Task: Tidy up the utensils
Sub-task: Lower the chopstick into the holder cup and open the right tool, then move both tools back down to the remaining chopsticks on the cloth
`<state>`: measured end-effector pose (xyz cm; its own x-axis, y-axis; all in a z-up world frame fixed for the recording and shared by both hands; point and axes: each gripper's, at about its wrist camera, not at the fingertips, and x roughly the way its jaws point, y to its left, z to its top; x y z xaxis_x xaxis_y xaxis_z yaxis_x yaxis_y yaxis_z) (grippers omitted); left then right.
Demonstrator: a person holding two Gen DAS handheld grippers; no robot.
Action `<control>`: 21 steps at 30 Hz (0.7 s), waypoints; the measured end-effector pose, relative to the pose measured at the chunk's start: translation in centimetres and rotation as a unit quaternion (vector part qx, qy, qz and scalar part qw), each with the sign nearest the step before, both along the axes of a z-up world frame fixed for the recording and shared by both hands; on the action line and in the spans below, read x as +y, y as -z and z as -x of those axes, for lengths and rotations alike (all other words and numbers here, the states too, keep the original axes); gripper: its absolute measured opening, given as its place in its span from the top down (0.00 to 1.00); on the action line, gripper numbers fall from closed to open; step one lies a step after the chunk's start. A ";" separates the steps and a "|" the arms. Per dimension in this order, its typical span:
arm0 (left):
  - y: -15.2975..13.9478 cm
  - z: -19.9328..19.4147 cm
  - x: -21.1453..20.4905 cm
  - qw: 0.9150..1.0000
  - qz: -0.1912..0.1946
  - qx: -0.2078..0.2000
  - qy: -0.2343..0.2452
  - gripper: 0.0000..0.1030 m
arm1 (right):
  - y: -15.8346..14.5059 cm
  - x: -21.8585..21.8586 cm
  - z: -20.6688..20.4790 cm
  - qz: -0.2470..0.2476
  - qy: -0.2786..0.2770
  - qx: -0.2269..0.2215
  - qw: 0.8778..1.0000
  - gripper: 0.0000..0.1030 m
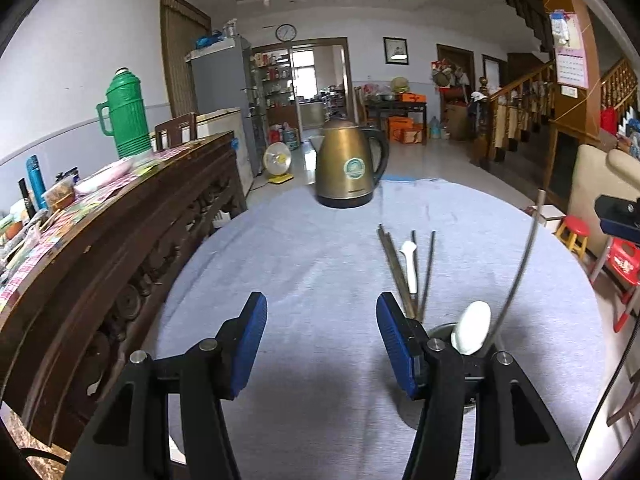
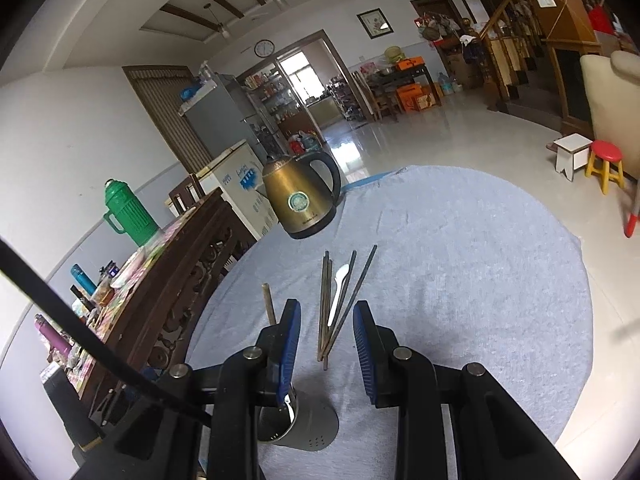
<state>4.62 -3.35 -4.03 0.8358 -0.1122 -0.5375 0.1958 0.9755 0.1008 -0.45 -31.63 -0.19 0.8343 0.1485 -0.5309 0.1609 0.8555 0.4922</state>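
Several dark chopsticks (image 1: 404,272) (image 2: 340,300) and a white plastic spoon (image 1: 410,264) (image 2: 337,294) lie on the blue-grey tablecloth (image 1: 312,264) (image 2: 460,280). A grey metal utensil holder (image 2: 296,420) (image 1: 444,330) stands near me, holding a white spoon (image 1: 472,328) and a long stick (image 1: 520,268) (image 2: 269,304). My left gripper (image 1: 322,344) is open and empty, left of the holder. My right gripper (image 2: 326,350) is open and empty, above the near ends of the chopsticks, its left finger over the holder.
A brass electric kettle (image 1: 350,164) (image 2: 302,200) stands at the table's far side. A dark carved wooden sideboard (image 1: 120,248) (image 2: 168,280) with a green thermos (image 1: 124,116) runs along the left. Red stools (image 2: 606,166) stand on the floor to the right.
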 end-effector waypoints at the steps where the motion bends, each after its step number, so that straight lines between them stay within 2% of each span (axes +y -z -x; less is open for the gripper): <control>1: 0.0 -0.1 0.1 1.000 -0.001 0.001 -0.003 0.44 | 0.2 0.1 -0.1 0.000 -0.001 0.003 1.000 0.71; 12: 0.7 -2.2 1.4 0.999 -0.011 0.021 -0.025 0.43 | 1.8 0.3 -2.1 -0.006 -0.006 0.037 0.999 0.71; 16: 1.1 -2.8 1.6 0.999 -0.011 0.027 -0.026 0.43 | 2.2 0.5 -2.6 -0.007 -0.004 0.044 0.999 0.61; 21: 1.6 -3.9 1.8 0.999 -0.010 0.036 -0.028 0.43 | 2.7 0.6 -3.4 -0.004 -0.003 0.051 0.999 0.61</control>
<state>8.48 -1.55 -5.65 0.7997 -0.0544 -0.5980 0.1481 0.9830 0.1086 2.93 -31.01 -2.84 0.7751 0.1578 -0.6118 0.2057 0.8526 0.4804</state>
